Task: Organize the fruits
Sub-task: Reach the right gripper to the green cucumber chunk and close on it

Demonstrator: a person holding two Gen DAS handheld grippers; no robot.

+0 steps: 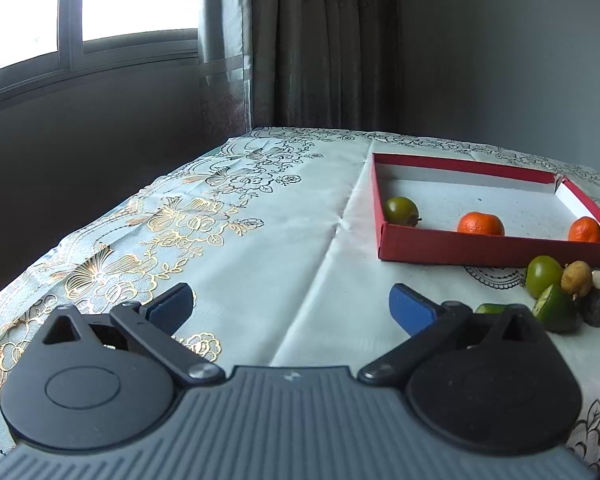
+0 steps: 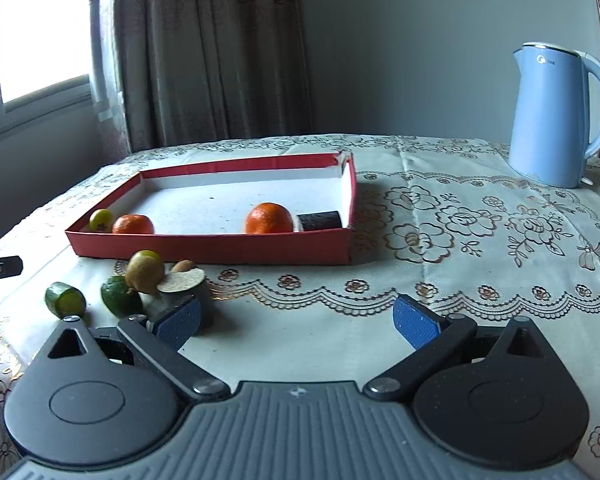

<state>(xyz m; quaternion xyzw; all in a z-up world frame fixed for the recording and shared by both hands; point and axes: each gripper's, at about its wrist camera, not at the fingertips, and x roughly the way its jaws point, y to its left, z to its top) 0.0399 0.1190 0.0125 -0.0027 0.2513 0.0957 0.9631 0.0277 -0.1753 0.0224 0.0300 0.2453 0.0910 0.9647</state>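
A red shallow box (image 1: 496,249) (image 2: 216,246) sits on the table. It holds a green fruit (image 1: 400,209) (image 2: 101,219), two oranges (image 1: 481,224) (image 1: 585,229) (image 2: 133,225) (image 2: 269,218) and a dark sugarcane piece (image 2: 320,221). In front of the box lies a loose pile: a green fruit (image 1: 543,276), a brown kiwi (image 1: 576,278) (image 2: 145,274), cut green pieces (image 1: 556,314) (image 2: 65,300) (image 2: 121,302) and a dark sugarcane stub (image 1: 599,303) (image 2: 182,282). My left gripper (image 1: 290,310) is open and empty, left of the pile. My right gripper (image 2: 298,318) is open and empty, its left fingertip (image 2: 180,322) in front of the stub.
A light blue electric kettle (image 2: 556,116) stands at the far right of the table. A floral tablecloth (image 1: 228,240) covers the table, whose left edge drops off near the window wall. Curtains hang behind. The tip of the other gripper (image 2: 0,268) shows at the left edge.
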